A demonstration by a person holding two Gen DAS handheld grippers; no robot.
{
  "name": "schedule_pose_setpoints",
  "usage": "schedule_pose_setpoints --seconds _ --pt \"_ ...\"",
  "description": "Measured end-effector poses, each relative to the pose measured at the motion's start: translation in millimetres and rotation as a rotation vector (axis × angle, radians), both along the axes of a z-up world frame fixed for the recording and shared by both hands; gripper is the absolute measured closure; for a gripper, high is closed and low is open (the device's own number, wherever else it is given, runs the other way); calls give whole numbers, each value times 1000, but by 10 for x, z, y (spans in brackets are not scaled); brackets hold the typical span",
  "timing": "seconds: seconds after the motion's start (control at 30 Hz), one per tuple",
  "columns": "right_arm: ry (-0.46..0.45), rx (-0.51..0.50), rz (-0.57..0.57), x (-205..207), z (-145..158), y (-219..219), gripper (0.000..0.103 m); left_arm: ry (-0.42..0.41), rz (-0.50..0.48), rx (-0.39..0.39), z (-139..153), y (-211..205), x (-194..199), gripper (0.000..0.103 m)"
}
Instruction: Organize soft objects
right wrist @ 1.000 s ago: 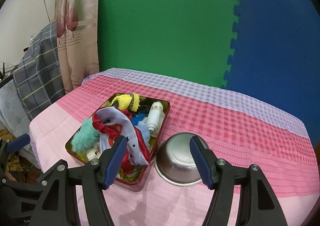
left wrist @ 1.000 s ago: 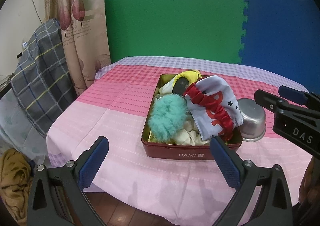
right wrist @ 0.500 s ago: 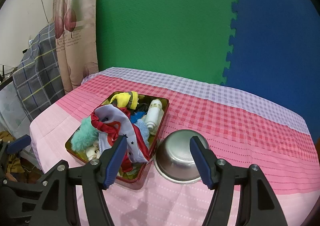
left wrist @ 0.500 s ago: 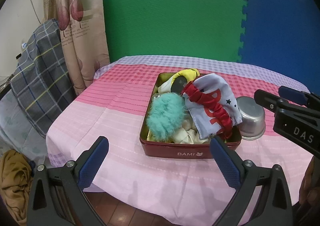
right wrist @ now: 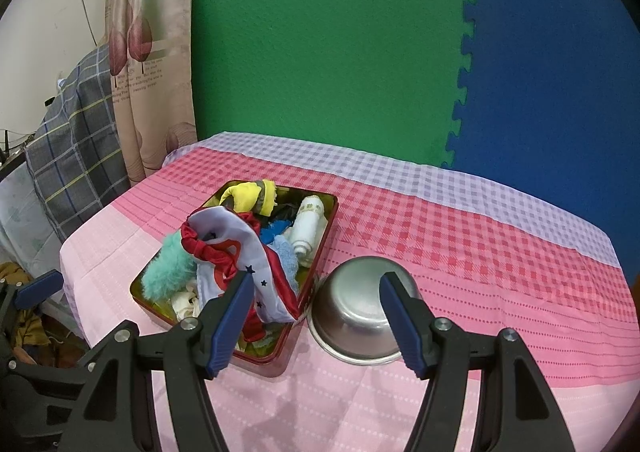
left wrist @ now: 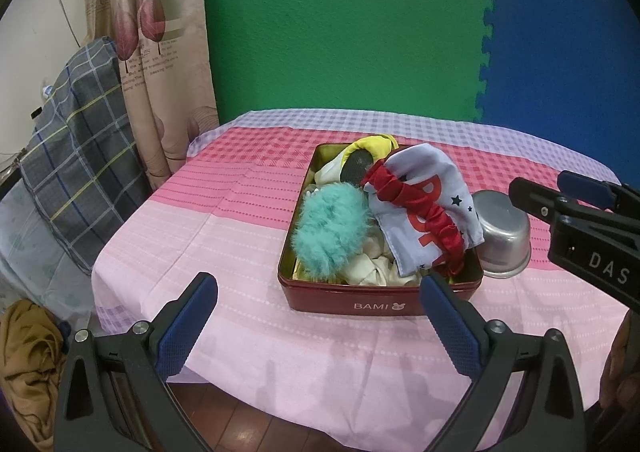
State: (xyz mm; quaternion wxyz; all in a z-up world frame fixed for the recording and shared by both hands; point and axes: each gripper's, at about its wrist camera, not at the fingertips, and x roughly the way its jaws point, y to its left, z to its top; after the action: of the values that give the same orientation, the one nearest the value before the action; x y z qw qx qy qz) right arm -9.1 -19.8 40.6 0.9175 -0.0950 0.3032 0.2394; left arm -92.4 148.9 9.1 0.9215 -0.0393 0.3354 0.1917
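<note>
Your soft things sit heaped in the red tin, at the centre of the left wrist view and at lower left of centre in the right wrist view. The steel bowl lies just beside the tin's right wall, tipped on its side as far as you can judge.

Both tools are empty. The left gripper has its jaws spread wide, low in its own frame, short of the tin. The right gripper stands with its jaws apart too, nothing between the pads, framing the gap between tin and bowl.

Expect everything in the heap to be light and limp. The teal pompom will likely crush flat, so pinch deep through its middle rather than the fluff tips. The grey printed cloth lies on top with the red scrunchie draped over it; satin looks slippery, so take the scrunchie across a gathered fold. Lift the cloth by a bunched ridge, since one layer may slide out. The yellow piece at the tin's far end is half buried.
</note>
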Motion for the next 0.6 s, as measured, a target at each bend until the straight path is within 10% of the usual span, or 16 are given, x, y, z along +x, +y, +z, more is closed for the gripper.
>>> schedule_pose_setpoints --seconds 0.6 --pt "10 -6 1 -11 -39 -8 36 2 -11 4 -15 -5 -1 2"
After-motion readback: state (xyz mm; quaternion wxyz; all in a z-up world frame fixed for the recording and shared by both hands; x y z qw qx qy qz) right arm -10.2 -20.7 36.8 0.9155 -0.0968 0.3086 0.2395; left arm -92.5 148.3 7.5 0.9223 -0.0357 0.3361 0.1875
